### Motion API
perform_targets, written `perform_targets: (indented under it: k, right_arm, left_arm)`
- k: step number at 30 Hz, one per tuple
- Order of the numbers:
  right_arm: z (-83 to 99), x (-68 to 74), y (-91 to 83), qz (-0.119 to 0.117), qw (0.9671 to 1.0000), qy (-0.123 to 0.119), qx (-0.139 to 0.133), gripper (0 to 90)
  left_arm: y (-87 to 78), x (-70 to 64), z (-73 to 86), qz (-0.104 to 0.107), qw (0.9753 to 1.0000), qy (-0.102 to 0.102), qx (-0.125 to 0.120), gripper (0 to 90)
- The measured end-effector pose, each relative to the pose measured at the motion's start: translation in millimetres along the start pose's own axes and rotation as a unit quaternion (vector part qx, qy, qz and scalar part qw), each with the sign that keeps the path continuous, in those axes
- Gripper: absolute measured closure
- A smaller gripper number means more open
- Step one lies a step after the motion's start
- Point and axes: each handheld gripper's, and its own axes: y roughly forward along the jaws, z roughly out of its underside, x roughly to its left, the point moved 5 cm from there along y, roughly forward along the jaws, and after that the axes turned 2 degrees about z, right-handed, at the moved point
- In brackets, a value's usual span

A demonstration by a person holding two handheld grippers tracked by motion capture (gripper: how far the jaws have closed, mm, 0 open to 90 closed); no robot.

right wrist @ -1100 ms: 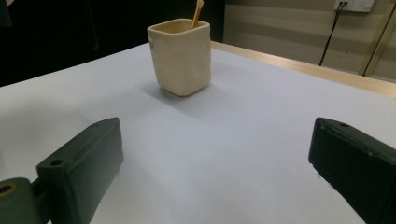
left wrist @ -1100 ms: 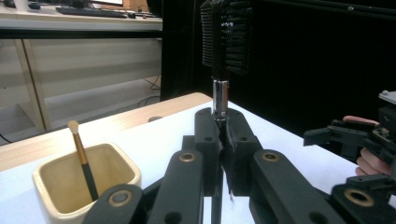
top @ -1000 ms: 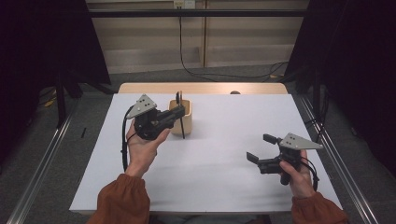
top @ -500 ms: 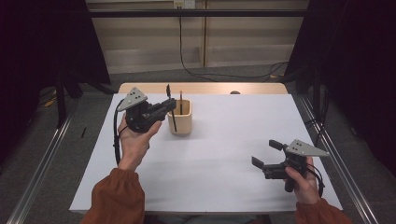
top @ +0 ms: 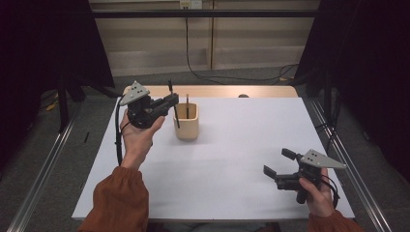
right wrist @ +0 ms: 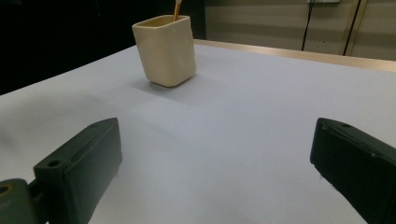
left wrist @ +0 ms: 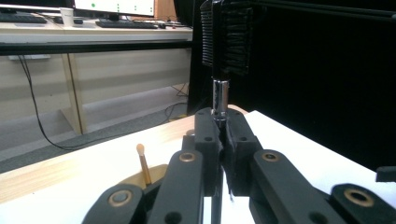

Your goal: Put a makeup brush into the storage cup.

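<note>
The left gripper [top: 167,102] holds a black brush [left wrist: 226,37] tightly by its handle, upright just above the left edge of the beige cup [top: 186,121], where a wooden stick [top: 187,102] already stands. I judge the step is putting the brush into the cup; the next move needs to bring it over the opening and lower it. The right gripper [top: 279,167] rests with jaws wide apart near the front right of the white table [top: 232,159].

Even overhead light on the white table [top: 232,159]; dark surroundings; soft shadows; near jaws blurred.

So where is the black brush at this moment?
In the high view the black brush is clamped in the left gripper at the table's left rear, held just left of the cream cup, bristles up in the left gripper view.
</note>
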Motion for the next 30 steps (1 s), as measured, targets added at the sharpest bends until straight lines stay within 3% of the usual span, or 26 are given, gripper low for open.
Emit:
perform_targets:
  k: [15,20,30]
  right_arm:
    - [-0.1,0.0,0.0,-0.003,1.0000,-0.001,-0.005,0.0]
    - [0.5,0.8,0.0,-0.007,1.0000,0.000,-0.004,0.0]
    - [0.4,2.1,-0.5,-0.012,0.9999,0.004,-0.006,0.0]
  left_arm:
    - [16.8,3.3,-22.6,0.003,0.9999,0.009,-0.004,85.8]
    - [26.1,3.3,-23.4,0.008,0.9999,0.008,-0.004,85.7]
    - [45.6,15.6,-17.2,-0.012,0.9999,0.011,-0.001,85.8]
